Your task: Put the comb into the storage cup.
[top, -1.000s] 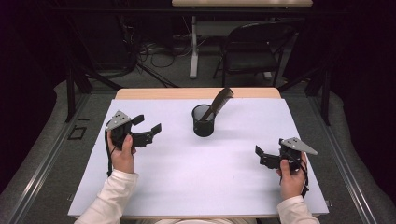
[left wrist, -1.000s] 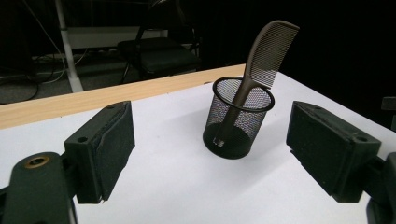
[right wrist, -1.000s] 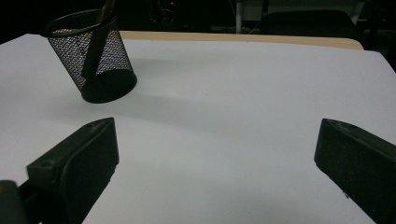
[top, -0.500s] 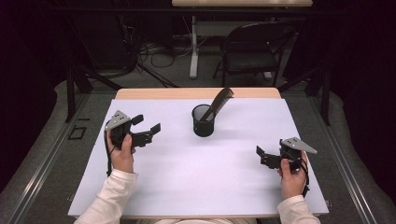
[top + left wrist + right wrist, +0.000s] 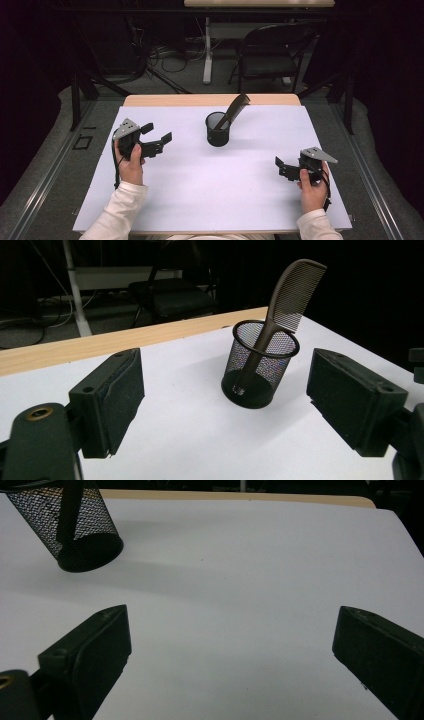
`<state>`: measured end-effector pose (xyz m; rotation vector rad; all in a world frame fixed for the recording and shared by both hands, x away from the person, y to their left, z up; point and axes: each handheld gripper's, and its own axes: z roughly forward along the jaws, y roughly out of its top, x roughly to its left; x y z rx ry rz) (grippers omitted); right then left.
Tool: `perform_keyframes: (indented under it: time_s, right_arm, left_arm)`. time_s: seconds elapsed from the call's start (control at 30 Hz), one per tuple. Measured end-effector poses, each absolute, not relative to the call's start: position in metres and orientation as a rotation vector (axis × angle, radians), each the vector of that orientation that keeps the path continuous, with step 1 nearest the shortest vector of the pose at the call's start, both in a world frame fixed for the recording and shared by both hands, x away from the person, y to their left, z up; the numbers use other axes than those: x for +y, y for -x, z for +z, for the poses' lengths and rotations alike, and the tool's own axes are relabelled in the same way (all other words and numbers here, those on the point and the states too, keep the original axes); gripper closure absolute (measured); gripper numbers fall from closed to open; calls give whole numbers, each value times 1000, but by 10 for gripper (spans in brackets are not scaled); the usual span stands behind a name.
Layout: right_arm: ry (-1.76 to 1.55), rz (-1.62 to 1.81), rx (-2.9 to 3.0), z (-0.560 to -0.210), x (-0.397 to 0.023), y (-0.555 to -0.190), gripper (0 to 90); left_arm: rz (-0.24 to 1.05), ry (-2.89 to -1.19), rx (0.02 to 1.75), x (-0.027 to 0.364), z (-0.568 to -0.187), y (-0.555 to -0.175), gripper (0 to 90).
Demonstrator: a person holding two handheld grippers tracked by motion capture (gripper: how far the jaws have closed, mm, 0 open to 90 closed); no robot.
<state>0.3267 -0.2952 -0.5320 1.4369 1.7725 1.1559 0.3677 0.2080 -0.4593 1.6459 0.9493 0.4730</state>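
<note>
A black mesh cup (image 5: 218, 131) stands upright at the table's far middle. A dark comb (image 5: 234, 108) sits in it handle down and leans to the right. My left gripper (image 5: 157, 134) is held above the table's left side, open and empty, pointing toward the cup. In the left gripper view the cup (image 5: 260, 367) and comb (image 5: 295, 290) show between the two spread fingers (image 5: 107, 400), some way off. My right gripper (image 5: 280, 167) rests low at the right front, open and empty. Its own view has the cup (image 5: 85, 530) at the upper left.
The white table top (image 5: 210, 190) has a bare wooden strip (image 5: 210, 100) along its far edge. Beyond it stand a black folding chair (image 5: 270, 55) and a table leg (image 5: 207, 50) among floor cables. A person's sleeved forearms come in from the bottom.
</note>
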Motion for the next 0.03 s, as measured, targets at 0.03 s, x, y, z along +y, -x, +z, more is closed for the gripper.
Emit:
perform_keyframes:
  time_s: [0.03]
  right_arm:
    - [-1446, 1157, 1765, -532, -296, -327, 25]
  left_arm:
    - [474, -1644, 949, 208, -459, -368, 159]
